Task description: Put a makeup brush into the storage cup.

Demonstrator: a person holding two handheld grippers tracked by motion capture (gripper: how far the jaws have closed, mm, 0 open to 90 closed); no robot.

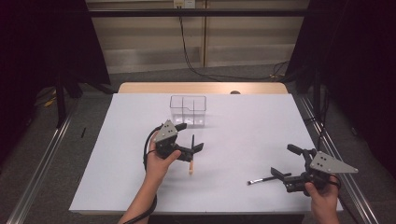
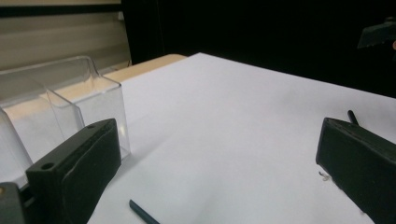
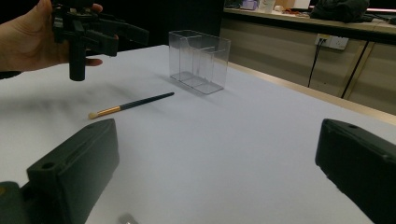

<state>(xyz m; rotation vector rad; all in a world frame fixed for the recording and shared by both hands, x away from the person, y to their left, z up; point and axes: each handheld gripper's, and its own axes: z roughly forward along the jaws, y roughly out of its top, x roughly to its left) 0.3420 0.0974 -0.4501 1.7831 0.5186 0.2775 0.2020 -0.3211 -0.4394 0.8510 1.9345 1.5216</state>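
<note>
A clear divided organizer (image 1: 188,111) stands at the back middle of the white table (image 1: 243,121). My left gripper (image 1: 189,136) hovers open just in front of it, above a dark-handled brush (image 1: 192,154) with a gold ferrule and pale tip lying on the table. In the left gripper view the organizer (image 2: 70,102) is close on the left, and the brush's handle end (image 2: 142,212) lies below the open left gripper (image 2: 215,154). My right gripper (image 1: 286,161) is open at the front right, beside a second dark brush (image 1: 261,179). The right gripper view shows the first brush (image 3: 130,103) and organizer (image 3: 200,60) beyond the open right gripper (image 3: 215,154).
A wooden strip (image 1: 201,87) runs along the table's far edge. Metal rails (image 1: 42,158) flank the table on the floor, and cables (image 1: 205,70) lie behind it. Bare white surface stretches between the two grippers.
</note>
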